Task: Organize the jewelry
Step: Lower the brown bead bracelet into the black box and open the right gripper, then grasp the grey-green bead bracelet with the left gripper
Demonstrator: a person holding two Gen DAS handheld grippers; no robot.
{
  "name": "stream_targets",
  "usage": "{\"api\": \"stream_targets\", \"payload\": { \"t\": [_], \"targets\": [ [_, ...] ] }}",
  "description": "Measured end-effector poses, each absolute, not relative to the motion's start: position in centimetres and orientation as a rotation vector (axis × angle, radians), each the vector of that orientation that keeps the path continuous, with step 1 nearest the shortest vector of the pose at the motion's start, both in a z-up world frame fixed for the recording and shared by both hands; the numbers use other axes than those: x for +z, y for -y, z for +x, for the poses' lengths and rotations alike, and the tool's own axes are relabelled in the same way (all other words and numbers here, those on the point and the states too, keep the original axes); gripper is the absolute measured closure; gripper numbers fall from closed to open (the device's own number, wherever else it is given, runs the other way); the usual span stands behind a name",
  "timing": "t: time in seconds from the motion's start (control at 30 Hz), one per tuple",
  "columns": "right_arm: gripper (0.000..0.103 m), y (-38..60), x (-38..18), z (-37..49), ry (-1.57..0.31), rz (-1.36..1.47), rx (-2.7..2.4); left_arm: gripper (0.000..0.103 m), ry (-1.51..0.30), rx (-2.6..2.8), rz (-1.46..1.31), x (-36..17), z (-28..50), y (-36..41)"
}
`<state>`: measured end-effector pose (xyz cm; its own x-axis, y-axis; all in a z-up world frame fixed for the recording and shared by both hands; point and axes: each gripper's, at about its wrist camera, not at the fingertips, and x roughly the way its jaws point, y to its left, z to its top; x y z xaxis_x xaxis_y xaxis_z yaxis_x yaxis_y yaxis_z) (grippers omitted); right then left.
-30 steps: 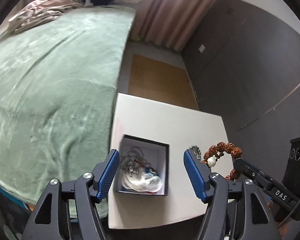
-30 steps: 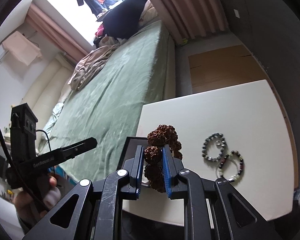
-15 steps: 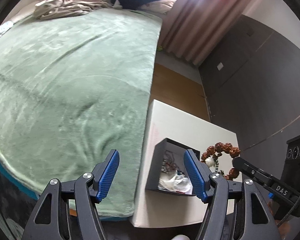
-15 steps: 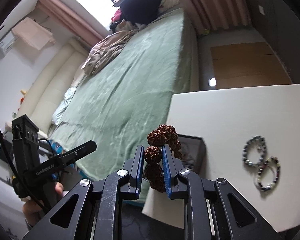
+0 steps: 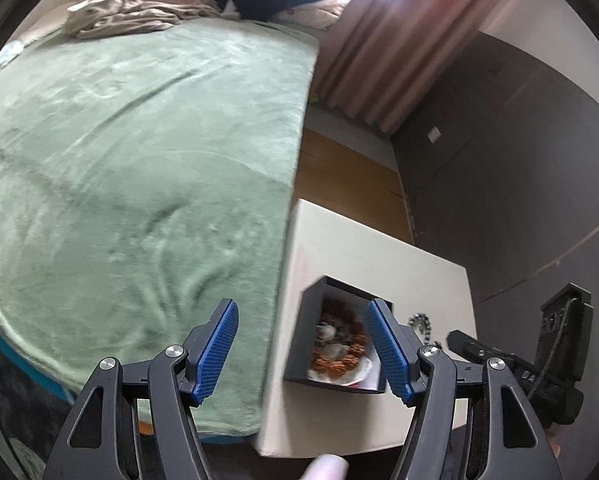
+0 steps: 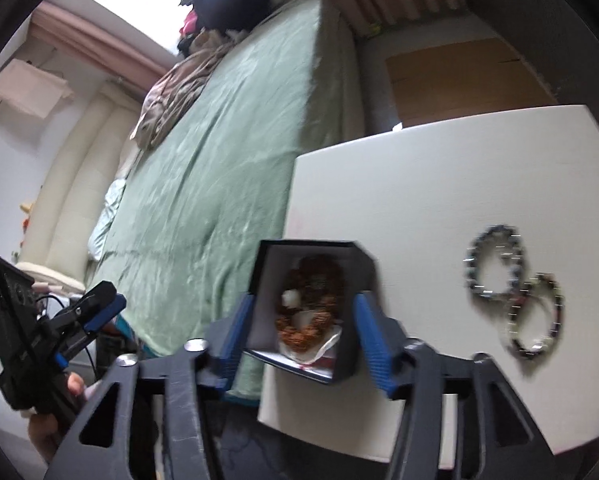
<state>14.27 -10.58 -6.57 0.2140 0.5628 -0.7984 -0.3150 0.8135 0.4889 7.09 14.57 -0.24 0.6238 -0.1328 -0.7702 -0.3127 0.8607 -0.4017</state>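
Observation:
A small black box (image 6: 363, 270) (image 5: 299, 356) stands near the left edge of a white table (image 6: 439, 184) (image 5: 339, 248). A brown knobbly bead bracelet (image 6: 311, 300) (image 5: 345, 350) lies inside it on other jewelry. My right gripper (image 6: 303, 340) is open and empty, hanging just above the box. My left gripper (image 5: 301, 344) is open and empty, its fingers (image 5: 215, 348) spread above the bed edge and the box. Two beaded bracelets (image 6: 495, 264) (image 6: 537, 316) lie on the table right of the box; one shows in the left wrist view (image 5: 421, 322).
A bed with a green blanket (image 5: 119, 160) (image 6: 227, 152) runs along the table's left side, with clothes (image 5: 131, 12) piled at its far end. Dark wall panels (image 5: 499, 160) stand to the right. Pink curtains (image 5: 379, 48) hang at the back.
My right gripper has opened and the brown bead bracelet has dropped from it into the black box. Both grippers have shifted slightly.

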Motion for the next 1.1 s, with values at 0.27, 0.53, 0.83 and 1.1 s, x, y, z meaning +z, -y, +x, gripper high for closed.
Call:
{"api": "stream_targets", "payload": {
  "t": [0.27,0.53,0.83,1.1],
  "targets": [
    [0.029,18.1,-5.0,14.1,-1.161,0.299,0.491,0.035,-0.941,0.002,-0.478,-0.8,9.8,-9.4],
    [0.028,23.6,-5.2,14.0,-1.158,0.363,0.391,0.035,-0.989,-0.120,-0.381,-1.4,12.5,-3.2],
    [0.014,26.4,-6.0,13.9,-1.172,0.374,0.317,0.035,-1.085,-0.210,-0.256,-3.7,15.7,3.3],
    [0.014,28.9,-6.8,13.7,-1.154,0.405,0.266,0.057,-1.169,-0.193,-0.209,-6.5,18.6,5.8]
  ]
}}
